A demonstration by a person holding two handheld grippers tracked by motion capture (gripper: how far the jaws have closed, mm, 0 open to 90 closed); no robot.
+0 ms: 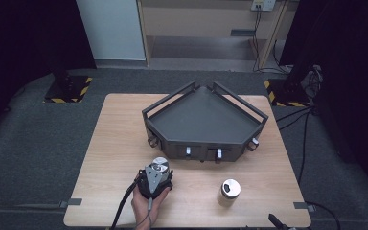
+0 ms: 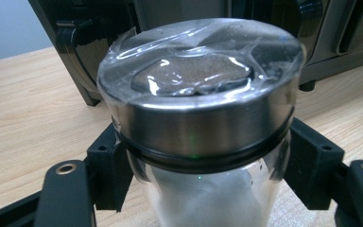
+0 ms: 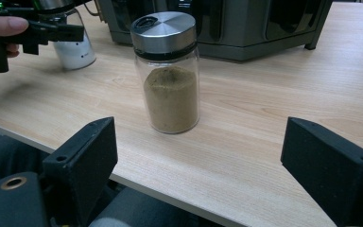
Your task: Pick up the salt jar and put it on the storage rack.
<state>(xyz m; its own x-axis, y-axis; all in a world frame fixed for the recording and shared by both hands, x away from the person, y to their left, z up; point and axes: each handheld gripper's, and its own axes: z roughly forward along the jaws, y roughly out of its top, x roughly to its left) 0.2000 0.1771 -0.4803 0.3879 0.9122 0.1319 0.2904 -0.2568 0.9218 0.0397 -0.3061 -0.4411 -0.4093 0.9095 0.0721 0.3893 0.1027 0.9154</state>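
Closest to the lens in the left gripper view stands a glass jar (image 2: 198, 142) with a steel lid (image 2: 194, 85) wrapped in clear film; white powder fills its lower part. The left gripper (image 2: 201, 179) has its black fingers (image 2: 108, 175) closed on the glass just under the lid, one on each side. The jar stands upright, its long axis vertical, lid up, on the wooden counter (image 2: 28, 109). From the high view it sits near the counter's front edge, left of centre, just before the dark corner tray (image 1: 201, 120), which holds nothing.

A second jar (image 3: 170, 71) stands upright as well, well apart to the right and near the front edge. It has a steel lid with a dark pour flap, and tan ground spice fills a little over half of it. The right gripper (image 3: 198, 161) points at this jar from off the counter's front edge, its fingers (image 3: 82, 161) spread wide and gripping nothing, the jar beyond their tips.
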